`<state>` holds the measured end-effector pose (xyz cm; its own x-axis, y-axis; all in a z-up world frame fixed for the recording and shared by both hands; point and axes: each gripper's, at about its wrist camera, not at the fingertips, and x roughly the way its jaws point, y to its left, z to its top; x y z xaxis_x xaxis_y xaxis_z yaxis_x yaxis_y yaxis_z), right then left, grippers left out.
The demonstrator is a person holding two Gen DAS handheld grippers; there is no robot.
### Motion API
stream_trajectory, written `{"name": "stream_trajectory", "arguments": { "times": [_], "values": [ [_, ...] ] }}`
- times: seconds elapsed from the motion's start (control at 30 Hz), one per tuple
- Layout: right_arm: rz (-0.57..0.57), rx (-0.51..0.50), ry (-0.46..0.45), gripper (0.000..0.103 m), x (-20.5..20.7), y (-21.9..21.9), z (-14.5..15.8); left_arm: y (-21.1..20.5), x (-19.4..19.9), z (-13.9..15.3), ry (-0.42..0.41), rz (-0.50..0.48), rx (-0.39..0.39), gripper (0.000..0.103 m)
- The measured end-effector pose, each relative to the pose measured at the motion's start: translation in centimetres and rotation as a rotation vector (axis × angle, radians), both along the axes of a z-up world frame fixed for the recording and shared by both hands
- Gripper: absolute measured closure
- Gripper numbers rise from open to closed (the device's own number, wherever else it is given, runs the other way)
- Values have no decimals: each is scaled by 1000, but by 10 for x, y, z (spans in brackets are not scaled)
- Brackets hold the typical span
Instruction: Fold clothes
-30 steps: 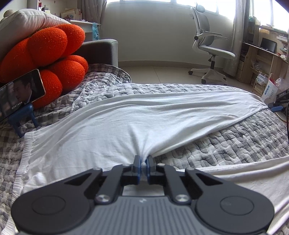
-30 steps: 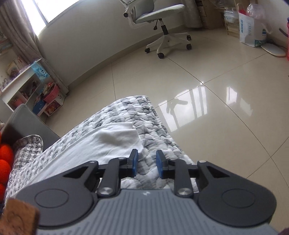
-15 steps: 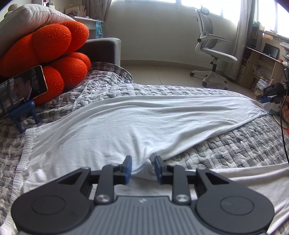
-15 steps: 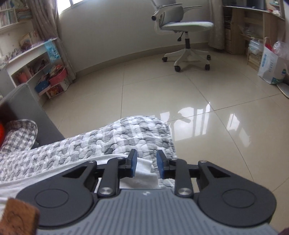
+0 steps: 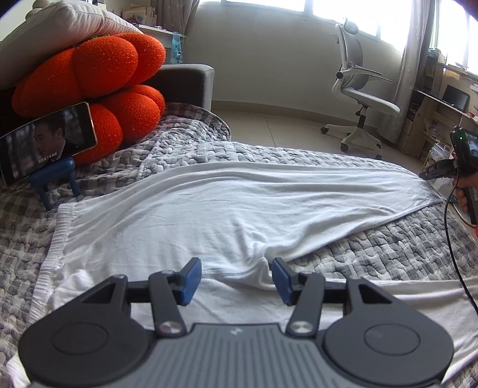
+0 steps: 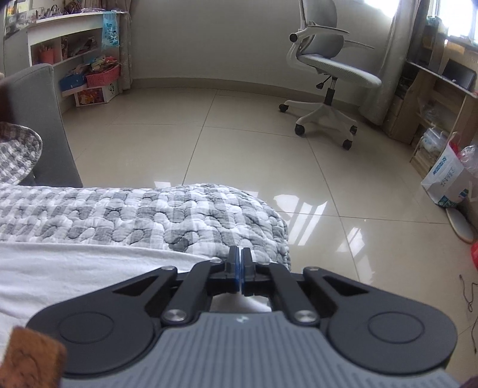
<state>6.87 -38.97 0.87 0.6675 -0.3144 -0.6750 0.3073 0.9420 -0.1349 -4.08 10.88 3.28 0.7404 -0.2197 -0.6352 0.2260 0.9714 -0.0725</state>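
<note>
Blue pads [image 5: 188, 280] of the left gripper [image 5: 236, 279] stand spread, having just been opening, with a puckered fold of the white garment [image 5: 227, 209] lying between them but not pressed by either pad. That garment is spread flat across a grey checked quilt [image 5: 403, 247] on a bed, its ribbed hem at the near left and its long body running away to the far right corner, with another layer of white cloth under the gripper body. At the right edge of the left view, beside the garment's far corner, the right gripper [image 5: 430, 174] shows small and dark, held by a hand [image 5: 464, 194] with a black cable hanging from it. In the right view the right gripper [image 6: 240, 270] has just closed and its jaws are pressed together at the edge of the garment [image 6: 74, 274] near the quilt's [image 6: 134, 215] rounded corner; white cloth sits right under the jaws, but whether any is pinched between the pads cannot be told. On the left beyond the garment a phone [image 5: 47, 140] leans on a blue stand [image 5: 56, 179] in front of an orange cushion [image 5: 98, 80] with a pale pillow [image 5: 59, 27] on top. Farther off, on tiled floor [image 6: 209, 134], stands a grey office chair [image 6: 325, 68], with a desk [image 6: 442, 89] to its right and white shelves [image 6: 74, 53] at the far left
</note>
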Motion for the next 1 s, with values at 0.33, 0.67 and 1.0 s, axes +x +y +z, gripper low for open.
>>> {"name": "stream_trajectory", "arguments": {
  "times": [0.33,0.67,1.0],
  "values": [
    [-109,-56,15,97,-6,-11,6,74,-39,6,27,172,-73,42],
    [-48,100,-13,92,-61,-4,36,135,-78,2,57,346,-125,42],
    [116,285,-81,89,-158,21,80,169,-107,-7,88,476,-190,43]
  ]
}}
